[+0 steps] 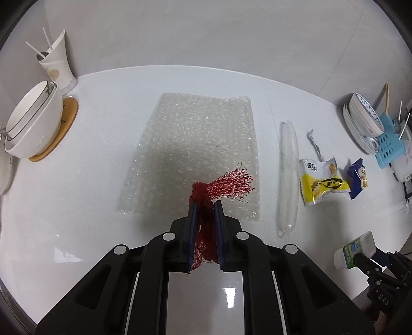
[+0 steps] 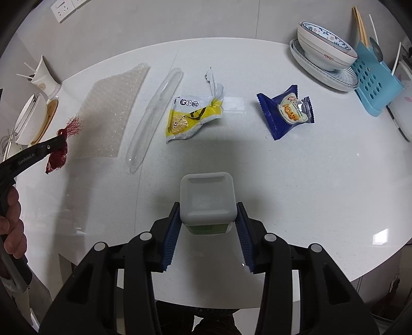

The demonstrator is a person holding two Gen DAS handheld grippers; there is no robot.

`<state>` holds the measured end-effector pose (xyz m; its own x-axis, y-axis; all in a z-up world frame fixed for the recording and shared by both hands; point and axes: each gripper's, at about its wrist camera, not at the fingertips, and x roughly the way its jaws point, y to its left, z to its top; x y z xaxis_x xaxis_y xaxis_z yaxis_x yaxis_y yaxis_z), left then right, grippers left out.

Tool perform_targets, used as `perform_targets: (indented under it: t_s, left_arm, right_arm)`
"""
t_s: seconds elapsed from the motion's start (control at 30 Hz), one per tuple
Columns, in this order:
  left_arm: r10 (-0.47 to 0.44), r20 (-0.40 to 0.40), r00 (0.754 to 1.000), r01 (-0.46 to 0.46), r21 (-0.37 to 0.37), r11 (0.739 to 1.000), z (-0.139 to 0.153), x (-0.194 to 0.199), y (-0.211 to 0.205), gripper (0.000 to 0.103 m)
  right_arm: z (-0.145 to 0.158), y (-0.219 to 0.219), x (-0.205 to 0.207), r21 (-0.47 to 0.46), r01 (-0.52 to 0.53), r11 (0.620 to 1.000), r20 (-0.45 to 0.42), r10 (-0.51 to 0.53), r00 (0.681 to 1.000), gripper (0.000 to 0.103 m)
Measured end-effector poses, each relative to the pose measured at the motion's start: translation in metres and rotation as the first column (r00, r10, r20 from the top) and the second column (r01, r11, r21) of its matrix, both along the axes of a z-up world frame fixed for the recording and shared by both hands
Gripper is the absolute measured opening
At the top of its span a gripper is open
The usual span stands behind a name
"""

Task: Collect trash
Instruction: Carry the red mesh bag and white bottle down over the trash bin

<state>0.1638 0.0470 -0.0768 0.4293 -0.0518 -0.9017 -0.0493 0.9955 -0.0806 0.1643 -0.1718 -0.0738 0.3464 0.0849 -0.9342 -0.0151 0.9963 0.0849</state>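
Left gripper [image 1: 205,206]: we find it clenched on a red mesh net [image 1: 221,186], held above the bubble wrap [image 1: 195,149].
Right gripper [image 2: 208,219]: we record it grasping a small white bottle [image 2: 208,198], raised off the counter [image 2: 309,180].
Remaining trash: we note a clear plastic sleeve [image 2: 154,116], a yellow wrapper [image 2: 193,116] and a blue wrapper [image 2: 285,112] lying on the counter.
Counter edges: we see stacked bowls [image 1: 33,121] left, dishes [image 2: 324,51] right.

A home dining spot: stacked bowls [image 1: 33,121], chopsticks [image 2: 360,24], wall socket [image 2: 63,9] around a white table [image 2: 309,180]
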Motion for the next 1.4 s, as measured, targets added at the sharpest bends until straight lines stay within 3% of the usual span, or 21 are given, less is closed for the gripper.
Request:
perform_targets:
  t_s: [1.4]
  left_arm:
    - [-0.002,0.047,0.999,0.004,-0.031,1.0,0.022,-0.144,-0.068,0.012]
  right_arm:
    - [0.028,-0.041,-0.075,0.012,-0.064,0.998,0.152,0.062,0.986,0.04]
